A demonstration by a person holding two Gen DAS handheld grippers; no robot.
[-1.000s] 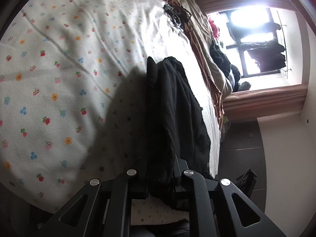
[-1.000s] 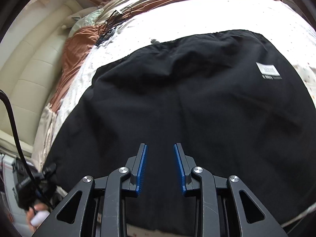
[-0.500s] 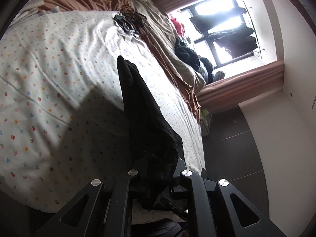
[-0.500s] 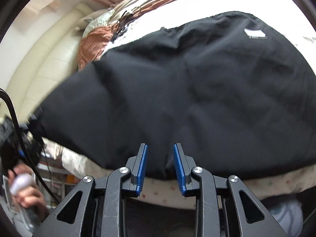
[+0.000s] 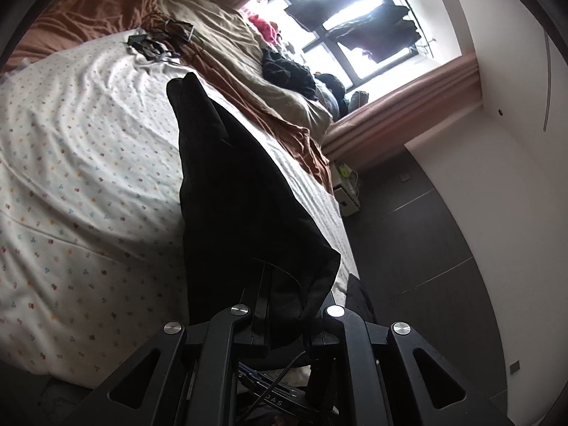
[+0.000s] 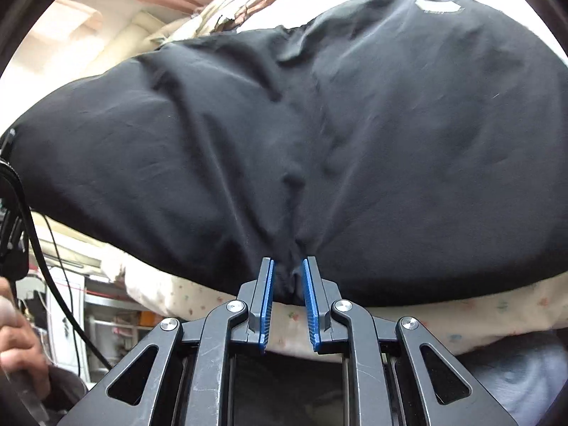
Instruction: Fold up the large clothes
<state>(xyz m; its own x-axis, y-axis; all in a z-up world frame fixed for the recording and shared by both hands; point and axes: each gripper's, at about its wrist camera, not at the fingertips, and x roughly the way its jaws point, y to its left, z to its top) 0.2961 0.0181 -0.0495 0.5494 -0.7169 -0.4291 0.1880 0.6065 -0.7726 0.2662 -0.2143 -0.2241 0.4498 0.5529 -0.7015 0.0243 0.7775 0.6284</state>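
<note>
A large black garment (image 6: pixel 319 135) lies spread over the bed, with a white label (image 6: pixel 438 5) near its far right. My right gripper (image 6: pixel 288 269) is closed on the garment's near hem, which bunches between the blue pads (image 6: pixel 267 294). In the left wrist view the same black garment (image 5: pixel 234 191) rises edge-on as a tall fold above the floral sheet (image 5: pixel 78 163). My left gripper (image 5: pixel 284 305) is shut on its near edge, and the cloth hides the fingertips.
A brown and beige duvet (image 5: pixel 248 81) is bunched along the far side of the bed, with a dark tangle of cables (image 5: pixel 156 42) on the sheet. A window (image 5: pixel 355 25) and dark tiled floor (image 5: pixel 419 255) are right. A hand and cable (image 6: pixel 21 337) show at left.
My right gripper has drawn back to the garment's near hem and closed on it. My left gripper has lifted its edge higher, swinging the view toward the window.
</note>
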